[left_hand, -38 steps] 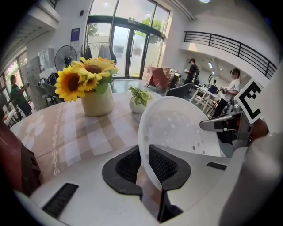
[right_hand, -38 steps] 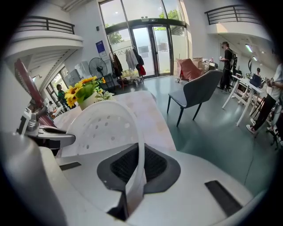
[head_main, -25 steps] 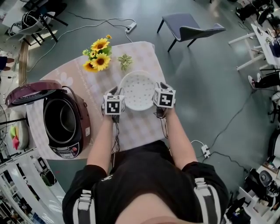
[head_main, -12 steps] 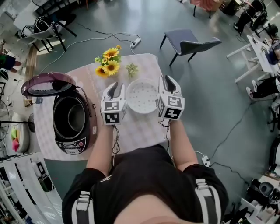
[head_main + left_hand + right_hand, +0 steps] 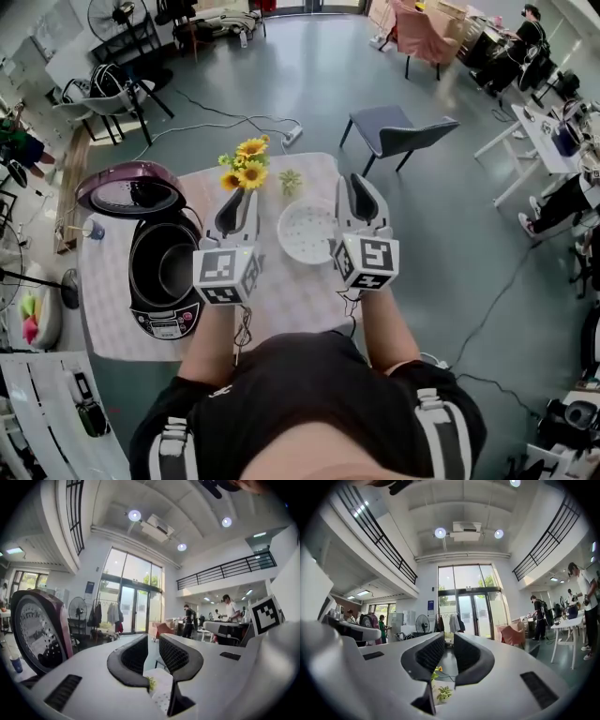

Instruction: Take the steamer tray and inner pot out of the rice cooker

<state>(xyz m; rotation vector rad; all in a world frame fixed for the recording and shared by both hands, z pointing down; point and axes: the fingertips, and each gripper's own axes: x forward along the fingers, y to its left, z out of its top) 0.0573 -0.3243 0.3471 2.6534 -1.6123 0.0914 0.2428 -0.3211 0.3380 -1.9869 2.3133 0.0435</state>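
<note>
left gripper (image 5: 235, 194): jaws a narrow gap apart, nothing between them | right gripper (image 5: 355, 185): jaws likewise narrowly apart, empty | steamer tray (image 5: 307, 232): white, flat on table (image 5: 286, 302), below and between both grippers, touched by neither | inner pot (image 5: 170, 268): seated in rice cooker (image 5: 161, 317) at table's left, lid (image 5: 131, 190) open

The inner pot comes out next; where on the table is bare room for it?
Bare cloth lies between the steamer tray and the near edge. The far edge is crowded by sunflowers and a small plant.
</note>
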